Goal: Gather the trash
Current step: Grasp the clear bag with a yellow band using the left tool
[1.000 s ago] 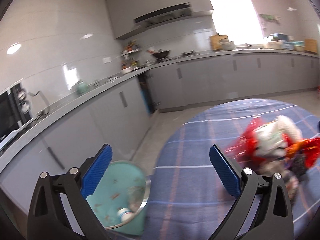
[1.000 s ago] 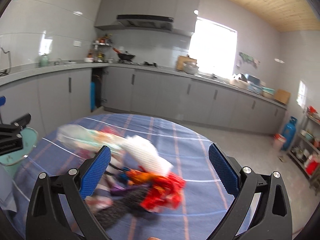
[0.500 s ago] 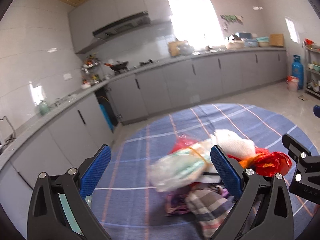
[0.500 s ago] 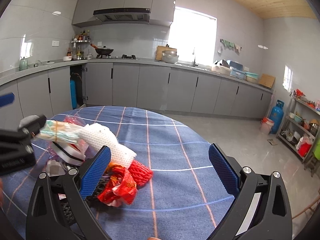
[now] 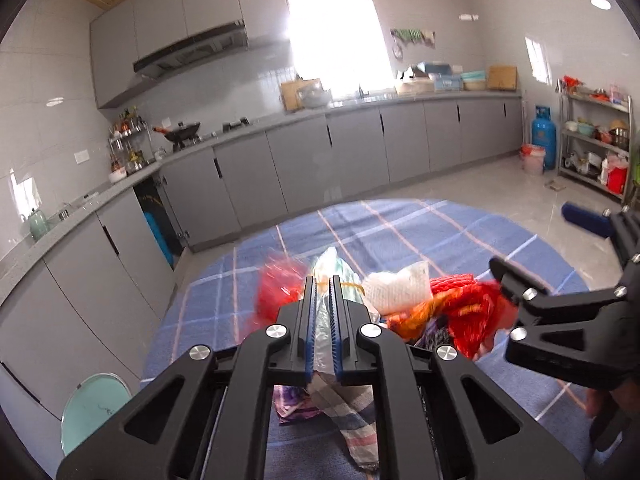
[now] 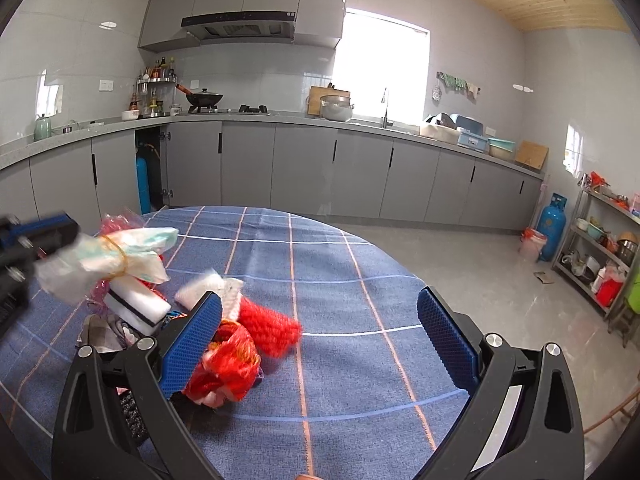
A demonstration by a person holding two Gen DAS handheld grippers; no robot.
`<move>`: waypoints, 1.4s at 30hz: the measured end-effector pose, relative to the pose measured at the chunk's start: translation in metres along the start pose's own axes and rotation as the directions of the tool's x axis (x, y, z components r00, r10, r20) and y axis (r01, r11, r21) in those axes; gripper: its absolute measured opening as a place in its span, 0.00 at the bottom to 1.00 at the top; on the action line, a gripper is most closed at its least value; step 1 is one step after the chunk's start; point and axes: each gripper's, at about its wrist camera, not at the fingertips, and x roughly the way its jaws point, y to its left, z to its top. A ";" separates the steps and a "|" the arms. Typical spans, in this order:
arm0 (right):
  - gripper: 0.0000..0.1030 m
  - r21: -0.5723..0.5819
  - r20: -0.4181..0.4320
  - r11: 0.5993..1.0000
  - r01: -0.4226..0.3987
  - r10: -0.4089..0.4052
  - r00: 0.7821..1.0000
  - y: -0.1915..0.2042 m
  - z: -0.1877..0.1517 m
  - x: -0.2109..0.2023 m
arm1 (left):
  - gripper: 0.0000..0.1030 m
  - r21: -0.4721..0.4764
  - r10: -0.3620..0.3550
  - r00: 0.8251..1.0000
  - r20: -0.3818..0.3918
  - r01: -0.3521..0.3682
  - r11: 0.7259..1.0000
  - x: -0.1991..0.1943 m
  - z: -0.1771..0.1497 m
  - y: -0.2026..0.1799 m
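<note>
Left gripper (image 5: 322, 280) has just been closing, now clamped on a pale plastic bag (image 6: 116, 256) tied with a rubber band, at the left side of the trash pile (image 6: 224, 344) on the blue plaid tablecloth (image 6: 340, 280). Right gripper (image 6: 320, 336) spread wide, gripping nothing, its left pad (image 6: 192, 344) against the pile's red wrapper (image 6: 228, 368). Teal bin (image 5: 94, 408) sits on the floor left of the tablecloth.

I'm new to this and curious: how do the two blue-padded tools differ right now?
The left tool has just closed its pads on a clear plastic bag tied with a rubber band; the right tool stands wide open and holds nothing. The left tool is over the trash pile; the right tool is at the pile's edge, one pad by the red wrapper. Both are black with blue pads.
</note>
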 end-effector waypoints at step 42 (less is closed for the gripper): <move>0.93 0.004 -0.057 0.999 -0.034 0.034 0.998 0.017 -0.004 0.018 | 0.22 -0.156 0.091 0.929 -0.358 -0.156 0.975 0.066 -0.074 0.072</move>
